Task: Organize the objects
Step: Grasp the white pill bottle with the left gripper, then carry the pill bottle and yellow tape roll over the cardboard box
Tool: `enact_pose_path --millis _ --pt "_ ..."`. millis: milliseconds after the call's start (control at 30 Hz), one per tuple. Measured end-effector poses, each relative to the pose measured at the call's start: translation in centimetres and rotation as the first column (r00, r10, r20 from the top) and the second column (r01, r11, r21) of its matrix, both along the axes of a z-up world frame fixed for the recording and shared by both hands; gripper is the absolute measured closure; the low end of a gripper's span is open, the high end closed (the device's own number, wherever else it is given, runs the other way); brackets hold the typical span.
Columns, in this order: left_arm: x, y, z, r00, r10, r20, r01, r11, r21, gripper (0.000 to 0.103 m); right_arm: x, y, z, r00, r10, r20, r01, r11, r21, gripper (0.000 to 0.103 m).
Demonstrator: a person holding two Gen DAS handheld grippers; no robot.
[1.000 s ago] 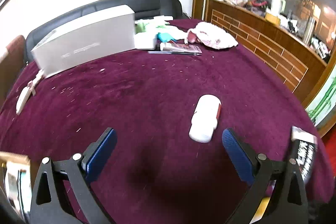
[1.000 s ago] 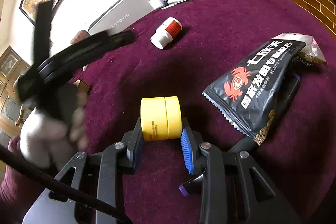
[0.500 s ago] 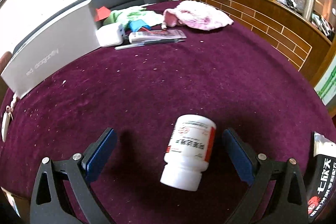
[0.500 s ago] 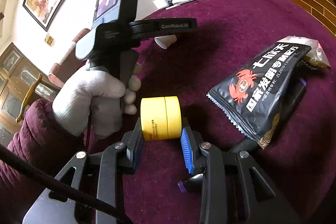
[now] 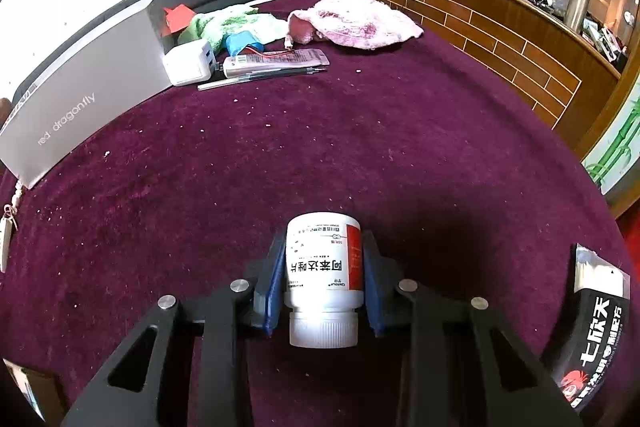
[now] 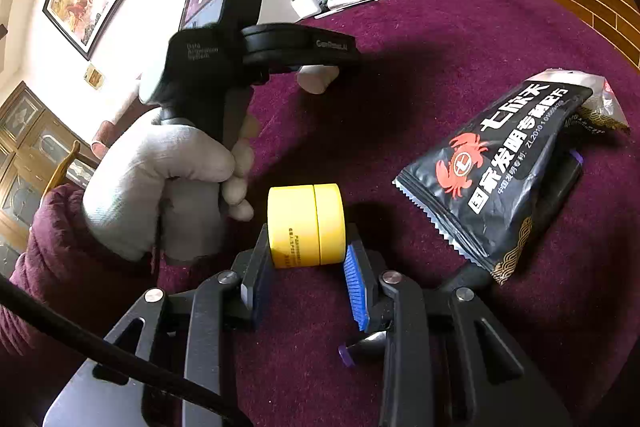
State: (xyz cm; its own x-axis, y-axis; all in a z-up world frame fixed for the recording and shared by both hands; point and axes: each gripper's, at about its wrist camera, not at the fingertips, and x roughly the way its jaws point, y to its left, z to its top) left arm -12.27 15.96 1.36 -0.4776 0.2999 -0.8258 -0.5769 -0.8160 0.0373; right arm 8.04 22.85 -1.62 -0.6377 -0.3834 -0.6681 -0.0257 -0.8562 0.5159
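Observation:
A white pill bottle [image 5: 320, 279] with a red label strip lies on the maroon tablecloth [image 5: 280, 155], cap toward the camera. My left gripper [image 5: 324, 251] is closing its jaws on it, and both blue pads press its sides. The right wrist view shows that gripper's body [image 6: 296, 49] in a gloved hand [image 6: 160, 179], with the bottle's cap [image 6: 318, 81] peeking out below. My right gripper [image 6: 308, 243] is shut on a yellow round jar [image 6: 306, 223] that rests on the cloth.
A black snack packet [image 6: 500, 171] lies right of the yellow jar, over a dark purple-tipped stick [image 6: 560, 183]. At the far side sit a grey box [image 5: 80, 87], a white charger [image 5: 190, 63], pens [image 5: 264, 75] and a pink cloth [image 5: 356, 21]. A wooden counter [image 5: 500, 27] borders the right.
My left gripper moved forward and down over the white bottle, then its wide-open jaws closed onto the bottle's sides. The right gripper and yellow jar stayed still.

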Motion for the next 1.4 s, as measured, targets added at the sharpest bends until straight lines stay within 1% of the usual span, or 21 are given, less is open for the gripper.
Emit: enact_pose_path --millis 167,300,500,600,767,900,1000,1067,1167,1200,1400 --pt "0.9 -0.6 0.3 1.000 -0.010 0.014 0.010 1.000 0.025 0.074 -0.5 0.1 0.0 1.000 -0.009 -0.003 0.009 1.000 0.000 0.073" --pt "2.3 -1.8 1.2 1.000 -0.015 0.015 0.014 0.998 0.064 0.074 -0.7 0.1 0.0 1.000 -0.011 -0.004 0.011 1.000 0.007 0.073" --pt "3.8 -5.3 3.0 0.999 0.037 0.011 -0.039 0.985 0.168 0.074 -0.6 0.2 -0.1 1.000 -0.018 -0.005 0.018 1.000 0.019 0.074" --pt "5.1 -7.2 3.9 0.998 0.055 0.011 -0.056 0.980 0.193 0.074 -0.6 0.1 -0.1 1.000 -0.021 -0.006 0.021 1.000 0.022 0.074" --pt "8.7 -11.0 5.7 0.998 0.065 -0.022 -0.059 0.973 0.225 0.074 -0.5 0.1 -0.1 1.000 -0.027 -0.006 0.027 0.999 0.025 0.073" --pt "11.1 -13.5 6.3 0.996 0.081 -0.024 -0.073 0.970 0.234 0.074 -0.5 -0.3 0.0 1.000 -0.030 -0.003 0.031 0.998 0.051 0.071" --pt "13.2 -15.0 6.5 0.993 0.106 -0.052 -0.093 0.972 0.215 0.074 -0.2 -0.6 0.2 0.999 -0.049 0.002 0.049 0.997 0.064 0.067" --pt "14.2 -15.7 6.6 0.991 0.118 -0.066 -0.102 0.972 0.213 0.074 -0.1 -0.9 0.2 0.998 -0.059 0.002 0.059 0.995 0.076 0.067" --pt "16.0 -16.9 7.1 0.985 0.136 -0.108 -0.110 0.971 0.214 0.074 -0.1 -1.0 0.3 0.997 -0.073 0.001 0.073 0.994 0.086 0.068" --pt "16.3 -17.1 7.2 0.983 0.138 -0.119 -0.110 0.971 0.214 0.074 0.0 -1.0 0.3 0.997 -0.074 0.001 0.074 0.994 0.084 0.073" --pt "18.3 -20.0 7.9 0.974 0.176 -0.142 -0.140 0.962 0.234 0.074 0.7 -2.3 1.3 0.998 -0.058 0.006 0.057 0.993 0.107 0.074"
